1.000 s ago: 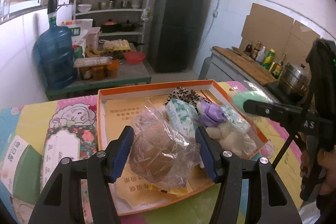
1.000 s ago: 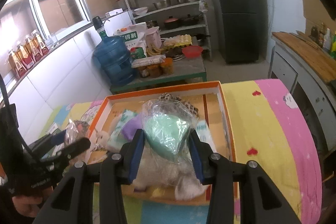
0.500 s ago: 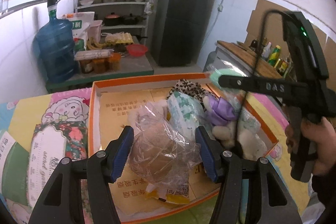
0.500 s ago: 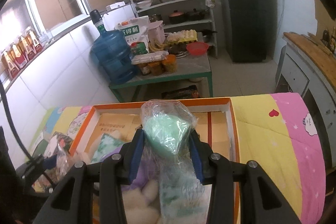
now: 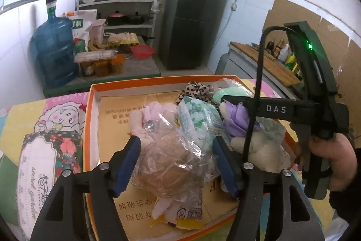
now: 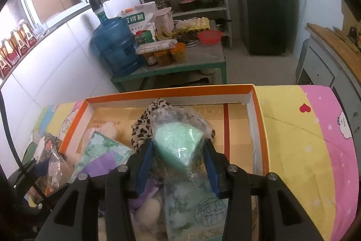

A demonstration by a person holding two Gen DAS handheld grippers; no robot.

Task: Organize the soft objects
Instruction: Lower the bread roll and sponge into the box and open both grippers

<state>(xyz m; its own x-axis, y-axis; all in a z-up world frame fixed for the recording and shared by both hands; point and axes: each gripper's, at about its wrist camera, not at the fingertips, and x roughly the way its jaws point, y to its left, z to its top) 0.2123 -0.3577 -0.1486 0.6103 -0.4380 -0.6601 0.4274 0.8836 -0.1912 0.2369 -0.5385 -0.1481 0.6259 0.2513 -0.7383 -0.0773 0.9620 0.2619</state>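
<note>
Since a second ago, both grippers have come down over the orange box (image 5: 91, 110), and the right one has swung in from the side to sit above its crowded right half.

The left gripper (image 5: 177, 165) is opening its jaws around a brown soft toy in a clear bag (image 5: 169, 164). The blue pads are standing beside the crinkled plastic rather than squeezing it, and the bag is lying on the cardboard floor of the box, near its front edge.

The right gripper (image 6: 179, 167) is opening slightly too, but its pads are pressing on a mint-green soft object in a clear bag (image 6: 178, 146), holding it up above the other things in the box.

Lying in the box around them are a pink plush toy (image 5: 146, 116), a green floral tissue pack (image 5: 198, 121), a purple cloth item (image 5: 237, 121), a cream plush (image 5: 259, 150) and a leopard-print fabric piece (image 6: 146, 125).

The box is sitting on a table covered with a colourful cartoon cloth (image 6: 304, 128). A person's hand (image 5: 331, 162) is gripping the right tool's handle. Behind, a blue water jug (image 6: 115, 46) is standing on a low green table.
</note>
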